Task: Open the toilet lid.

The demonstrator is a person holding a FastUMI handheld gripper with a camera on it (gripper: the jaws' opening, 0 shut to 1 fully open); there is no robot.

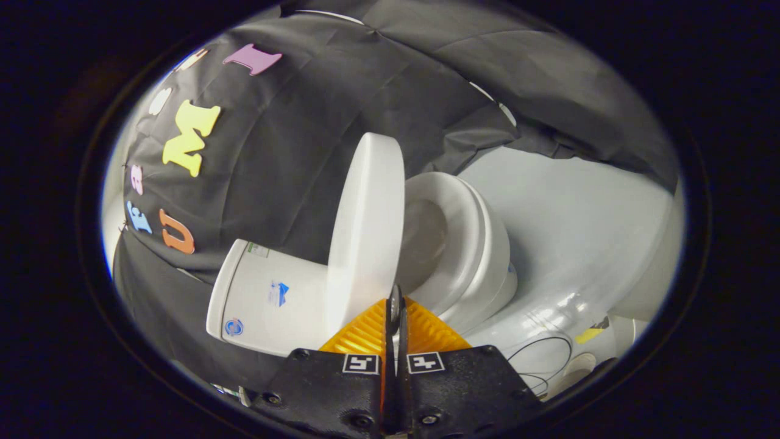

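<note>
The gripper point(395, 305) has its jaws pressed together, with nothing pinched between them. Their tips meet just at the near edge of the toilet lid point(365, 225), and whether they touch that edge cannot be told.

The lid is raised, standing roughly on edge away from the seat point(454, 244), so the toilet is open. It lies just ahead of the jaws and stretches away from them into the far part of the scene. To the left of the lid sits the tank point(262, 299), with small stickers on its side. To the right of the lid is the seat ring and the bowl point(487, 286) beneath it. The whole view is tilted, so the toilet appears leaning over. The pale floor point(579, 219) spreads out to the right of the bowl, and thin cables point(542, 353) lie on it near the gripper's right side.
</note>
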